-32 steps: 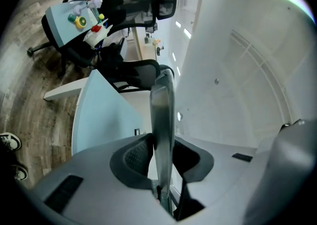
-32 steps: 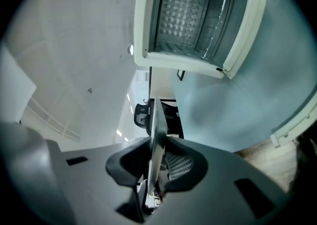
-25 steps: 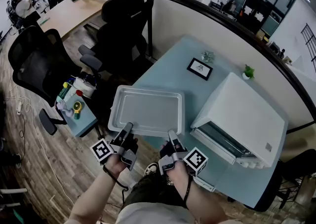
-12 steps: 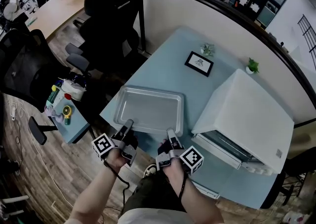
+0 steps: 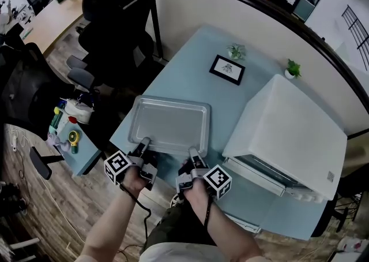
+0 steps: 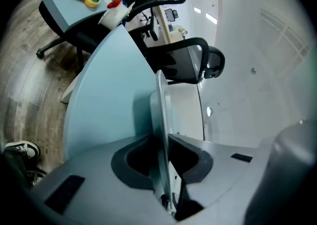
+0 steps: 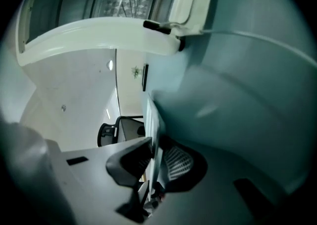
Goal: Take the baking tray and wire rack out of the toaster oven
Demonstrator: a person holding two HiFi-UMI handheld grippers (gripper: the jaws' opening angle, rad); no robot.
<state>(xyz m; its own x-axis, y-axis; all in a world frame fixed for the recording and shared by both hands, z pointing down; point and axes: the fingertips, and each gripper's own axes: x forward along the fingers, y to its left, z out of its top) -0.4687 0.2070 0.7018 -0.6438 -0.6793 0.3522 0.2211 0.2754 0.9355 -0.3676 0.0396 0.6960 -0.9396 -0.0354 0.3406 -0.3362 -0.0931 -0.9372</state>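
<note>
Silver baking tray (image 5: 170,123) juts ahead of left gripper (image 5: 144,141) and right gripper (image 5: 192,152), both freshly tightened on its rim.

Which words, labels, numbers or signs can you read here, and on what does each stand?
None can be read.
Framed picture: print too small.
Toaster oven: small mark on its side, blurred.
Marker cubes: black-and-white square patterns, no letters.
Baking tray: bare, no print.
</note>
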